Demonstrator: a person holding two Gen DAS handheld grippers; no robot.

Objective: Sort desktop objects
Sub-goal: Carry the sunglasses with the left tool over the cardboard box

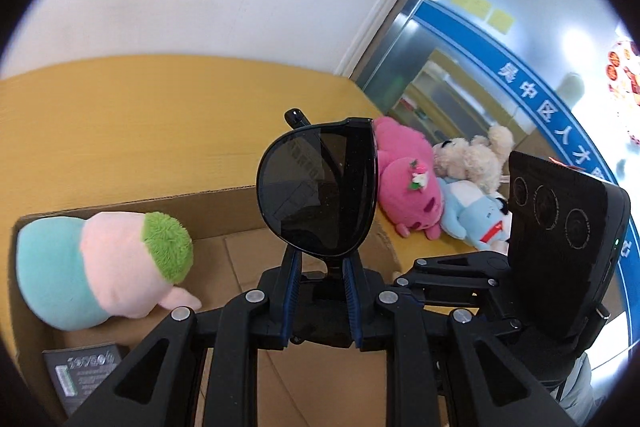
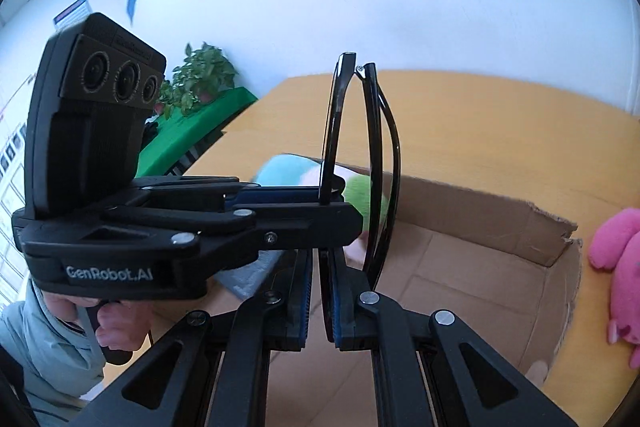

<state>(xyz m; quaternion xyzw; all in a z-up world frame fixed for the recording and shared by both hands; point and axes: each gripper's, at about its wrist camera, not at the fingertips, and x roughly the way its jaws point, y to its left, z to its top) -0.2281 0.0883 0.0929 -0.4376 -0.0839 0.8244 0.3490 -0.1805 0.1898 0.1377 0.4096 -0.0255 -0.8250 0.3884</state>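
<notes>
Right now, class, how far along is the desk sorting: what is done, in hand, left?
Done: a green-haired plush and a dark packet lie in the box. In hand: both grippers, left and right, clamp folded sunglasses above it. Left: pink, cream and blue plushes on the table.
</notes>
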